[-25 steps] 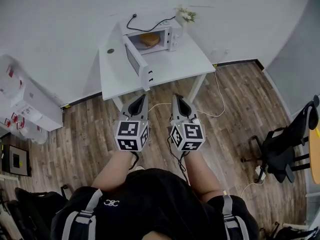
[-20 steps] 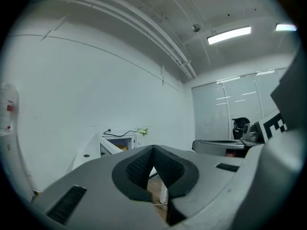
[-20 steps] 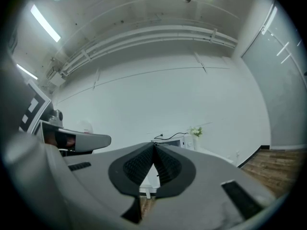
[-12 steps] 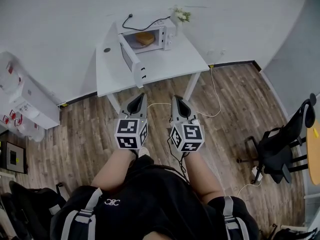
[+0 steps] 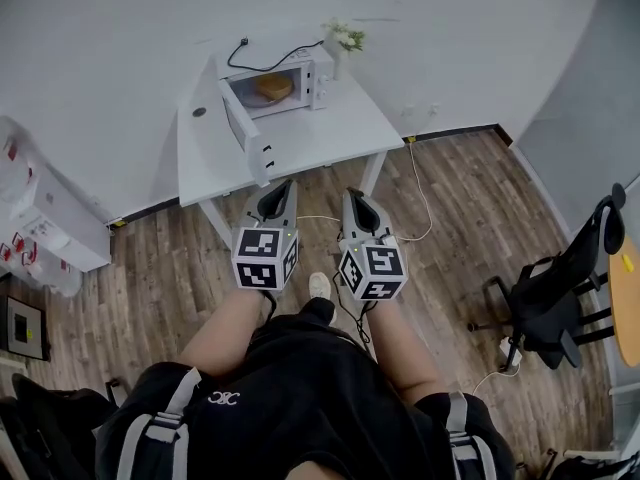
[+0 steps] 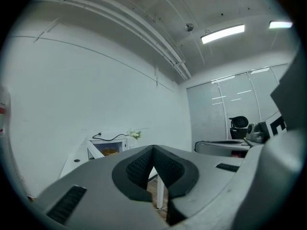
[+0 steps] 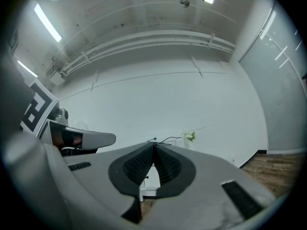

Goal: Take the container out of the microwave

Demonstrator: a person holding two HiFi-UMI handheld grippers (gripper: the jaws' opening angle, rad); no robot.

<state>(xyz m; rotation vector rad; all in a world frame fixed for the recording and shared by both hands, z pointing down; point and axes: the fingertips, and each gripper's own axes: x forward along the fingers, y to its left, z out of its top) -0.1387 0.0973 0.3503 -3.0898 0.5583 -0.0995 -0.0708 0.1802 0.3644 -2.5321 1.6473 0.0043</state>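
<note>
A white microwave (image 5: 290,78) stands on a white table (image 5: 330,133) by the wall, its door (image 5: 245,133) swung open toward me. Inside sits an orange-brown container (image 5: 272,86), also seen small in the left gripper view as the container (image 6: 110,151). My left gripper (image 5: 286,185) and right gripper (image 5: 352,196) hover side by side over the wooden floor, short of the table's front edge. Both have their jaws together with nothing between them.
A small vase of flowers (image 5: 343,38) stands to the right of the microwave, whose cable runs up the wall. White boxes (image 5: 45,218) are stacked at the left. A black office chair (image 5: 560,288) stands at the right, with a round orange tabletop (image 5: 627,298) behind it.
The table and microwave have slid up and left in the head view. The grippers keep the same pose side by side, and my foot now shows between them.
</note>
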